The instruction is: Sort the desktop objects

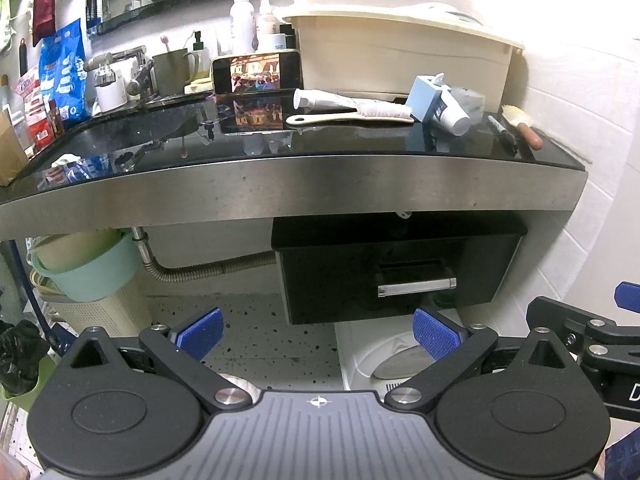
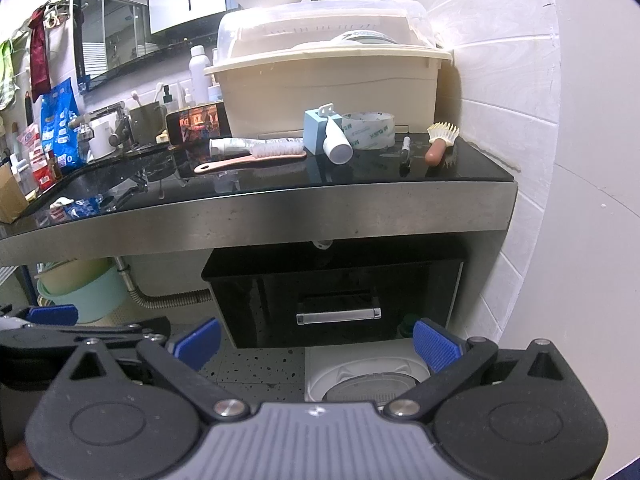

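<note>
Both grippers, left [image 1: 318, 334] and right [image 2: 316, 340], hang low before the bench [image 2: 280, 208], fingers spread wide and holding nothing; toward the bench's right end lie a toothpaste tube [image 2: 236, 145], long brush [image 2: 256, 159], blue box [image 2: 316, 132], tape roll [image 2: 370, 130], marker [image 2: 405, 149] and scrub brush [image 2: 440, 140].

Glossy black stone-like countertop [image 2: 280, 178], mirror-reflective, fronted by a brushed, dull grey metal edge band [image 2: 280, 216]. Cream matt plastic dish-rack tub [image 2: 328, 92] under a translucent plastic lid [image 2: 320, 28]. Clear glossy roll of packing tape [image 2: 370, 130]. White plastic-bristled brush with a pale smooth handle [image 2: 256, 158]. Cream scrubbing brush on a brown wood-look handle [image 2: 438, 144]. Ribbed metal flexible hose [image 2: 172, 300]. Speckled matt floor tiles [image 2: 256, 368]. Textured blue gripper pads [image 2: 434, 344] on matt black plastic.
</note>
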Tool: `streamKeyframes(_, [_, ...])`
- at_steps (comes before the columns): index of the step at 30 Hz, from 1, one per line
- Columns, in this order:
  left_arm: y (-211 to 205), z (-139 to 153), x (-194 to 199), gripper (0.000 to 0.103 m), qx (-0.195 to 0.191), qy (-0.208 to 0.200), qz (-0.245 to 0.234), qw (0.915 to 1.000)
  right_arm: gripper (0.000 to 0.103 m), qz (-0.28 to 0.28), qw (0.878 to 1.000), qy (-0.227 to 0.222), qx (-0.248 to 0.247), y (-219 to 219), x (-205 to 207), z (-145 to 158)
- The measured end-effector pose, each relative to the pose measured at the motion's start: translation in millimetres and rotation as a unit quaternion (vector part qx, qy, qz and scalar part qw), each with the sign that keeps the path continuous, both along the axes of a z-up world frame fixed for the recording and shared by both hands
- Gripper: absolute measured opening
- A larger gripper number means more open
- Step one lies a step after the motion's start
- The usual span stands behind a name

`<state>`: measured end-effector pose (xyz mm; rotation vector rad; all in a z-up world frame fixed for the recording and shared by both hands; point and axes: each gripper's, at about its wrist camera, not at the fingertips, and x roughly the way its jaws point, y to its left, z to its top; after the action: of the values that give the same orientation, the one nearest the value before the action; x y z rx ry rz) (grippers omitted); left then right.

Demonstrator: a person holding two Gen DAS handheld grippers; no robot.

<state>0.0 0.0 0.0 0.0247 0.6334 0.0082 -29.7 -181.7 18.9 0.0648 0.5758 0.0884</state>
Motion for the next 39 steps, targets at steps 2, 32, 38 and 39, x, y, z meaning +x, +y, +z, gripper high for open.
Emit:
streamKeyframes(2, [-0.5, 0.0, 0.4, 0.102, 0.002, 0.000, 0.000, 1.0000, 0.103, 0.001, 1.000, 0.001, 0.000, 0.2, -0.3, 0.8])
streamKeyframes(32, [0.6, -0.1, -1.2, 0.102, 0.003, -0.006, 0.000, 1.0000, 0.103, 0.001, 1.000, -0.002, 0.001, -2.3, 1.4, -1.0])
streamKeyframes(38, [1.5, -0.6, -2.0, 0.102, 0.003, -0.007, 0.000, 1.0000, 0.103, 0.001, 1.000, -0.002, 0.000, -1.5, 2.2, -0.3])
streamKeyframes(39, [1.4, -0.6, -1.8, 0.102, 0.003, -0.007, 0.000, 1.0000, 0.103, 0.001, 1.000, -0.002, 0.000, -1.1, 2.3, -0.3])
